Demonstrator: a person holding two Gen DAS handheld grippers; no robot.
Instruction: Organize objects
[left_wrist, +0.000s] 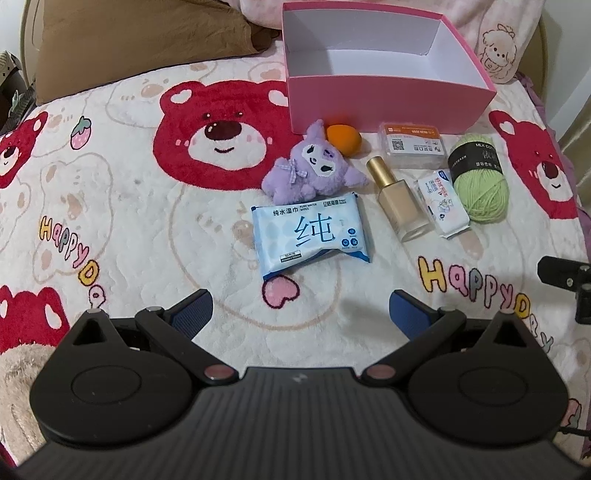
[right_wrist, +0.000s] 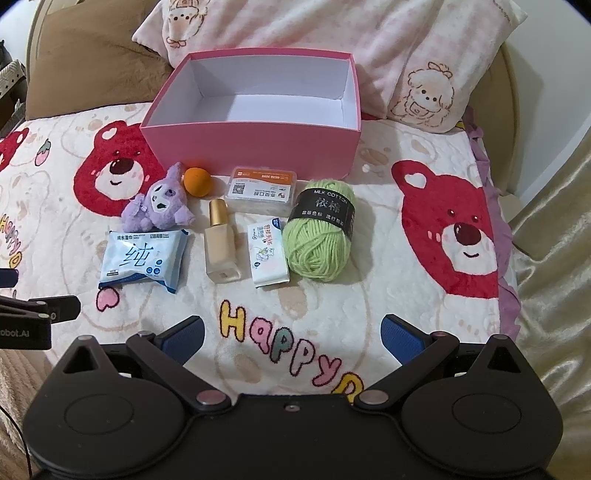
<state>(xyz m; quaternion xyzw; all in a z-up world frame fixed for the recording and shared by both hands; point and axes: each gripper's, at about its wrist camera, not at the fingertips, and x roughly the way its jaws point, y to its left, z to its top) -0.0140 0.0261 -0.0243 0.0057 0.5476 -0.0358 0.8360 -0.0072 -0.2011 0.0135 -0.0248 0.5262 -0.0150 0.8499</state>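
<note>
A: Start from your own tools. Your left gripper (left_wrist: 299, 310) has its jaws spread wide with nothing between them, and so does your right gripper (right_wrist: 291, 332). Both hover low over the blanket (left_wrist: 122, 206), short of the objects, which suits a start: spread jaws can come down around whatever you choose.

B: What lies straight ahead of my left one?

A: The wet-wipes pack (left_wrist: 310, 236), flat on the blanket and nearest its fingertips. Just beyond it sits the purple plush toy (left_wrist: 314, 166), touching the pack's far edge, with the orange ball (left_wrist: 343, 138) behind its ear.

B: And ahead of my right?

A: The foundation bottle (right_wrist: 221, 243) lying on its side, gold cap pointing away from you. Beside it, to the right, is the small tissue packet (right_wrist: 267, 258), touching or nearly touching the green yarn skein (right_wrist: 319, 236). Beyond those rests the clear plastic case (right_wrist: 263, 190), close against the box wall.

B: Why the rows?

A: My guess is that they are spread apart so each can be gripped alone. The pink box (right_wrist: 251, 146) stands farthest out, open-topped and bare inside, probably the place for everything, so nothing is organized yet.

B: Anything awkward?

A: The flat pack may resist pinching off soft fabric, and the ball could roll.
</note>
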